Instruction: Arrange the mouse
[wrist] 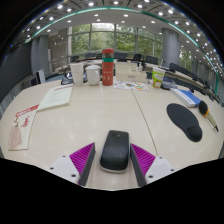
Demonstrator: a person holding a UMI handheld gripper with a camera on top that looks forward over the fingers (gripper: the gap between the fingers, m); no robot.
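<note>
A black computer mouse (115, 151) sits lengthwise between the two magenta-padded fingers of my gripper (113, 150). Both pads (84, 157) press against its sides, so the gripper is shut on it. The mouse's rear end is hidden low between the fingers. Whether it still touches the pale table (100, 115) I cannot tell. A dark oval mouse pad (184, 120) lies beyond the fingers to the right, on the neighbouring desk section, with nothing on it.
To the left lie a red-and-white booklet (22, 126) and a pale paper stack (55, 98). At the table's far side stand a red-capped bottle (107, 68), a white container (91, 74) and a green cup (158, 77). A seam (140, 110) separates the desks.
</note>
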